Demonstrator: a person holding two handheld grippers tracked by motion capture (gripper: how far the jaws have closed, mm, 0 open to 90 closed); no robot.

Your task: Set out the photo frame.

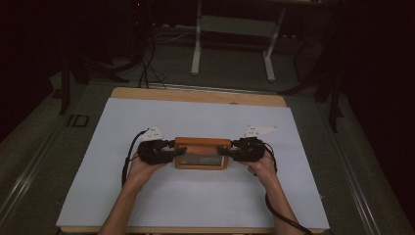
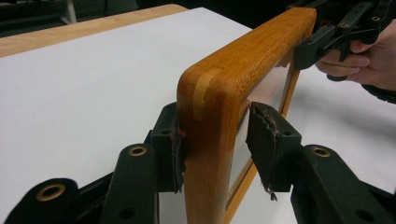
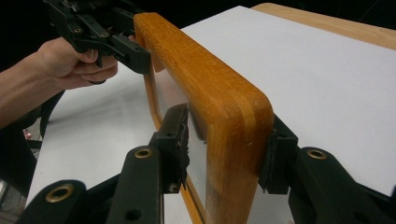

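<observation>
A wooden frame (image 1: 203, 145) with a glass pane stands upright on its long edge in the middle of the white sheet. My left gripper (image 1: 178, 149) grips its left end and my right gripper (image 1: 225, 148) its right end. In the left gripper view the jaws (image 2: 217, 140) sit on either side of the short rail of the frame (image 2: 205, 121), pads against the wood. The right gripper view shows the same hold (image 3: 229, 144) on the other end of the frame (image 3: 233, 126). Each gripper view shows the other hand and gripper at the far end.
A white sheet (image 1: 195, 196) covers the wooden table (image 1: 195, 94). Beyond the table's far edge stand the white legs of a stand (image 1: 196, 54), and dark cables (image 1: 147, 68) lie on the floor. Dark stands flank both sides.
</observation>
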